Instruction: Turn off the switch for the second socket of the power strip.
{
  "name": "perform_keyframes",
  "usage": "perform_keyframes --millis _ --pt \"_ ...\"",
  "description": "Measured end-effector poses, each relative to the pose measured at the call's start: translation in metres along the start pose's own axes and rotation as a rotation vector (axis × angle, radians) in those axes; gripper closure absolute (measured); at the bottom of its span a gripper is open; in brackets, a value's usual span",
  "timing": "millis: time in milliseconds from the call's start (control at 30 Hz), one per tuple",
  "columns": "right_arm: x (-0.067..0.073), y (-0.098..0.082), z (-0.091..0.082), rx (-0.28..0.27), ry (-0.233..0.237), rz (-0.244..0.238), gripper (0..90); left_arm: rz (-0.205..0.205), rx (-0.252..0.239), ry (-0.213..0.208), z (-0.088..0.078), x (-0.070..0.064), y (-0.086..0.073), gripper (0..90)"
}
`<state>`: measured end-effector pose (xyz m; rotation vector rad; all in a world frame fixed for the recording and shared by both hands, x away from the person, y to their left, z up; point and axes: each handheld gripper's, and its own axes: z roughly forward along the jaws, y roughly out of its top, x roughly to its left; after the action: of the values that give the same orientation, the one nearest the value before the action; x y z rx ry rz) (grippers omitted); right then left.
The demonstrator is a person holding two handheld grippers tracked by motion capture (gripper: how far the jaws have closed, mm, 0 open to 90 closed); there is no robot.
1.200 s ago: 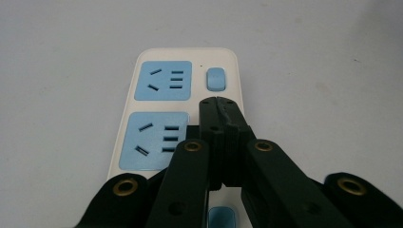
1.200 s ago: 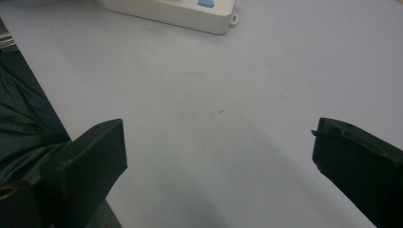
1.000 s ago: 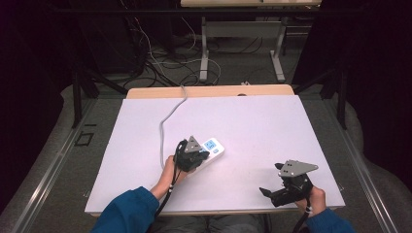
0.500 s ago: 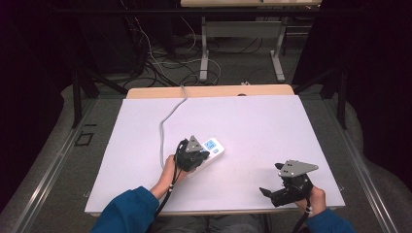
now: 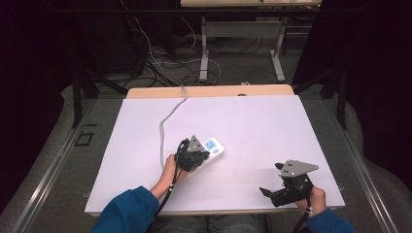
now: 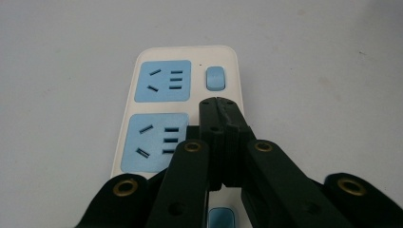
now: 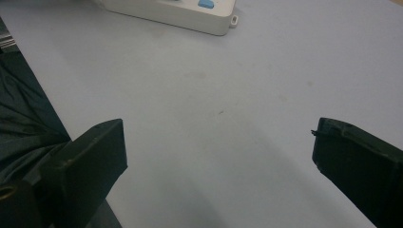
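I see the left gripper (image 6: 219, 102) with jaws pressed together, tips over the white power strip (image 5: 210, 151) mid-table, beside its blue switch (image 6: 215, 78) (contact unclear). Right gripper (image 7: 218, 156) sits near the table's (image 5: 252, 121) front right edge, jaws wide apart, holding nothing.

No readable text, labels or numbers anywhere.

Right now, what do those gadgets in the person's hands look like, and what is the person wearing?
Each tool, left and right, is black, with two flat jaws, brass-coloured rivets at the linkages, a grey three-cornered plate on top and a trailing black cable. The sleeves are blue.
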<state>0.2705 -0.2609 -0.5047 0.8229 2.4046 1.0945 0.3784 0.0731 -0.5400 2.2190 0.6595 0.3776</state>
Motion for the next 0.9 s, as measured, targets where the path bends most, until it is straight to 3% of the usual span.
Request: perform_keyframes --millis 267,333,400,900 --pt "-0.0001 0.0002 0.0000 0.004 0.002 -0.001 3.4 -0.001 0.003 0.001 0.0000 -0.0007 0.0003 90.0" --pt "0.0001 0.0002 0.0000 0.004 0.001 -0.001 3.4 -0.017 -0.021 -0.007 -0.0014 -0.0011 0.0004 90.0" --pt "0.0002 -0.0001 0.0005 -0.005 -0.002 0.000 3.4 -0.001 -0.008 -0.005 -0.0015 -0.0004 0.0027 90.0" --pt "-0.0001 0.0001 -0.0001 0.005 0.002 -0.002 3.4 -0.003 -0.005 -0.005 -0.0020 -0.0007 0.0031 90.0"
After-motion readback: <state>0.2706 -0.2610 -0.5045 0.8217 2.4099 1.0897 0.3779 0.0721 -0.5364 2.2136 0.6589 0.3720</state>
